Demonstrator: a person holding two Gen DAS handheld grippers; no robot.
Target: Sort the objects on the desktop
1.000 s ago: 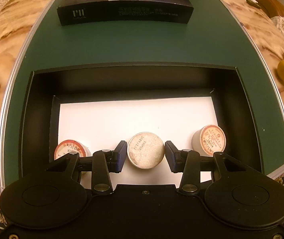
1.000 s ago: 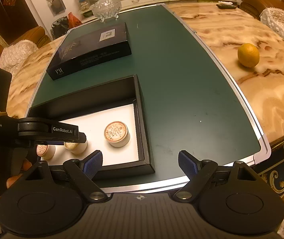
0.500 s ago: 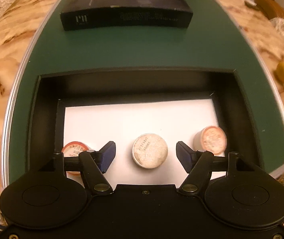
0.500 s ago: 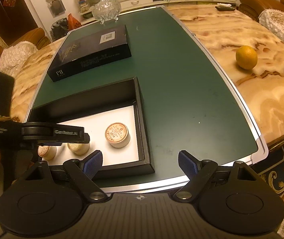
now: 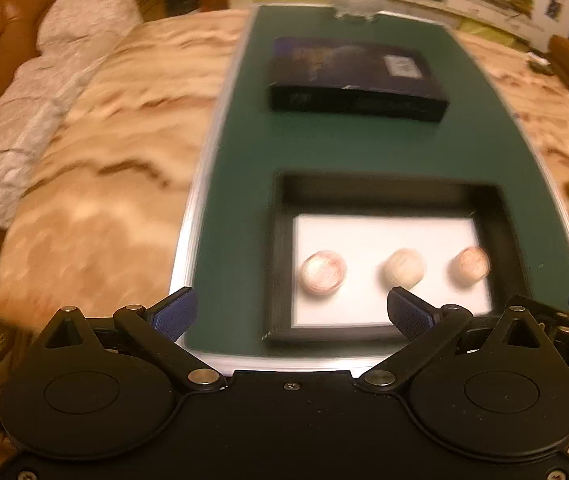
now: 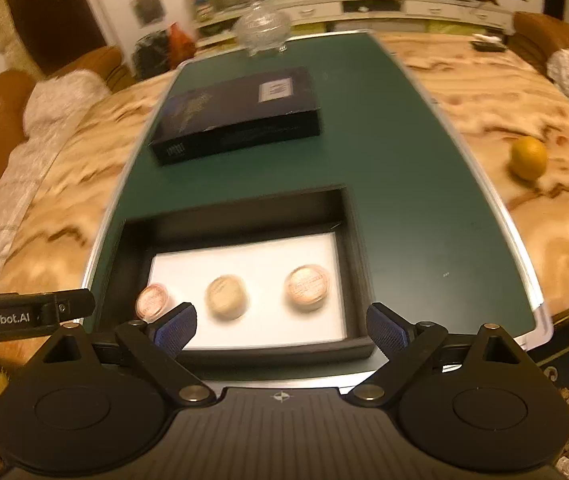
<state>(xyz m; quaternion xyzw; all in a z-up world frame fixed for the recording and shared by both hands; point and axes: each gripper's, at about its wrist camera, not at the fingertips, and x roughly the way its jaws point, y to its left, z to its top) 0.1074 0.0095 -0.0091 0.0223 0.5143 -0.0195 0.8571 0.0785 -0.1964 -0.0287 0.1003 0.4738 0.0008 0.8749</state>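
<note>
An open black box [image 5: 284, 272] [image 6: 358, 240] with a white floor sits at the near edge of the green mat [image 5: 324, 148] [image 6: 396, 168]. Three small round cups stand in a row inside: a red-topped cup [image 5: 323, 271] [image 6: 153, 300] on the left, a pale cup [image 5: 403, 269] [image 6: 227, 295] in the middle, a red-topped cup [image 5: 469, 267] [image 6: 307, 287] on the right. My left gripper [image 5: 290, 314] is open and empty, above the box's near left corner. My right gripper [image 6: 281, 327] is open and empty, above the box's near wall.
The black box lid [image 5: 356, 80] [image 6: 240, 116] lies further back on the mat. A glass bowl [image 6: 262, 32] stands at the mat's far end. An orange [image 6: 529, 158] lies on the marble table to the right. The left gripper's body [image 6: 24, 314] shows at the left.
My left gripper opened wide, let go of the middle pale cup, and pulled back and left. My right gripper moved left over the box's near wall. Both views are motion-blurred.
</note>
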